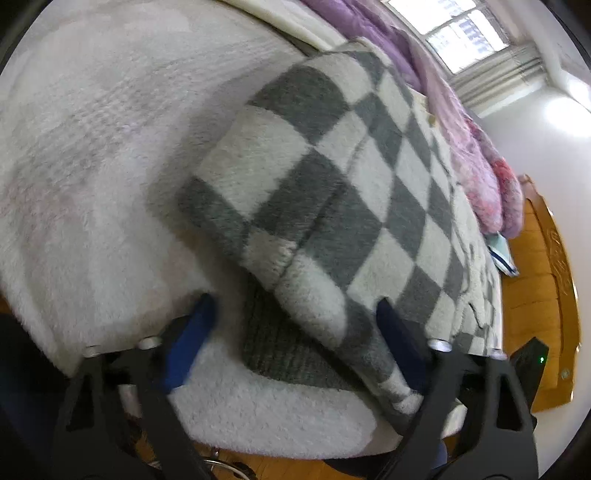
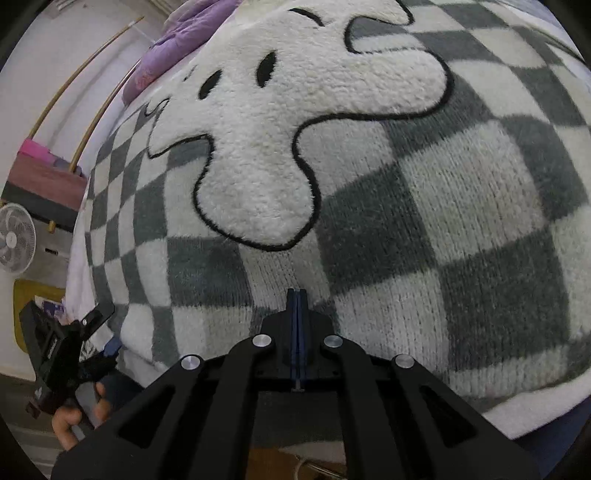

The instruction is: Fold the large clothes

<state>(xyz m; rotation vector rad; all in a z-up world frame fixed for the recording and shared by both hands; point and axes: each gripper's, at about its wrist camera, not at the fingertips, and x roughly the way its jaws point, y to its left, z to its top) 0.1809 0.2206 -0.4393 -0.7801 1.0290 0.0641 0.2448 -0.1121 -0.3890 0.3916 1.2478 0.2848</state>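
Observation:
A large grey-and-white checkered fleece garment (image 1: 332, 192) lies spread on a white fuzzy bed cover (image 1: 92, 155). In the left wrist view its sleeve end (image 1: 325, 306) hangs between the fingers of my open left gripper (image 1: 295, 314), with the blue pads apart on either side of it. In the right wrist view the garment (image 2: 443, 240) fills the frame, with a white cartoon patch (image 2: 295, 129) outlined in black. My right gripper (image 2: 297, 295) is shut, its tips pressed together just above the fabric, holding nothing visible. The left gripper (image 2: 70, 347) shows at lower left, held by a hand.
A purple and pink quilt (image 1: 480, 155) is bunched along the far side of the bed. A wooden footboard (image 1: 546, 280) and window (image 1: 461, 33) are at right. A fan (image 2: 16, 238) and a dark cabinet (image 2: 44, 192) stand at the left.

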